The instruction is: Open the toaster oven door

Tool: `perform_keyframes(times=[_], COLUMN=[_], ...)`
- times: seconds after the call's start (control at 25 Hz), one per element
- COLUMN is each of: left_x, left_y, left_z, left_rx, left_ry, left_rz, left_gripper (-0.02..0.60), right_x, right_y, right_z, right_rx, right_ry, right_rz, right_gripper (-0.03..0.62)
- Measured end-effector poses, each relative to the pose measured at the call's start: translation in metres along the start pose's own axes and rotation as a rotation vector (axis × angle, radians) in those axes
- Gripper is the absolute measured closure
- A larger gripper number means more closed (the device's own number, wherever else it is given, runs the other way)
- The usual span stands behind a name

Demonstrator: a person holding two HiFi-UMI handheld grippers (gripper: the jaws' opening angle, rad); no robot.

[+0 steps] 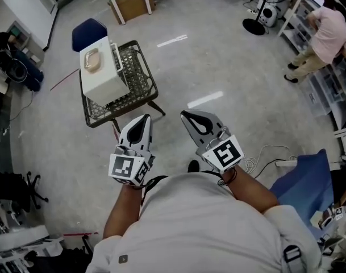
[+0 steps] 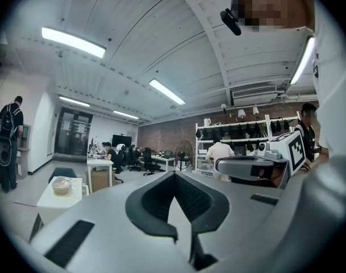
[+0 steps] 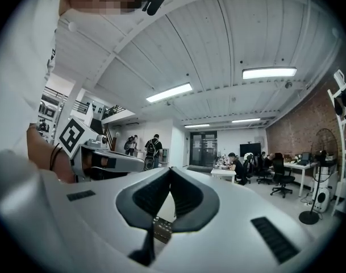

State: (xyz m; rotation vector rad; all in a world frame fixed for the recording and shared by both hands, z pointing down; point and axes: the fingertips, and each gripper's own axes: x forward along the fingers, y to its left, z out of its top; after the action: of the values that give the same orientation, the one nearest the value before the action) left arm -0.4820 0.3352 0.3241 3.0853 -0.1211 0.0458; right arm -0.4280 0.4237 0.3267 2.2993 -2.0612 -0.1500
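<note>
In the head view a white toaster oven (image 1: 100,67) stands on a black wire-mesh table (image 1: 140,84) at the upper left, with a small plastic tub (image 1: 93,60) on its top. Its door cannot be made out from here. My left gripper (image 1: 145,118) and right gripper (image 1: 185,115) are held side by side in front of my chest, over the floor and short of the table. Both are shut with nothing between the jaws. The left gripper view shows its closed gripper (image 2: 174,175) and the oven (image 2: 59,201) far off at lower left. The right gripper (image 3: 170,170) points into the room.
A blue chair (image 1: 88,33) stands behind the table, and a cardboard box (image 1: 131,3) sits under a white desk beyond. A person in a pink shirt (image 1: 326,38) bends at shelves on the far right. A fan base (image 1: 255,24), floor cables (image 1: 263,158) and blue cloth (image 1: 306,181) lie to my right.
</note>
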Motion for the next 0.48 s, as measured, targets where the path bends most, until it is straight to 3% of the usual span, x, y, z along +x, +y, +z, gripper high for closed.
perform_keyframes(times=[0.12,0.48], left_x=[0.039,0.141], left_y=[-0.024,-0.042], left_z=[-0.003,-0.022], left_rx=[-0.008,-0.045], left_ry=[0.009,0.027], left_rz=[-0.037,-0.155], left_gripper=[0.566,0.565], right_x=[-0.016,-0.028], right_y=[-0.034,-0.12], right_z=[-0.005,-0.032], right_rx=[0.068,0.032], right_ry=[0.029,0.048], right_rz=[-0.035,-0.114], right_gripper=[0.576,0.576])
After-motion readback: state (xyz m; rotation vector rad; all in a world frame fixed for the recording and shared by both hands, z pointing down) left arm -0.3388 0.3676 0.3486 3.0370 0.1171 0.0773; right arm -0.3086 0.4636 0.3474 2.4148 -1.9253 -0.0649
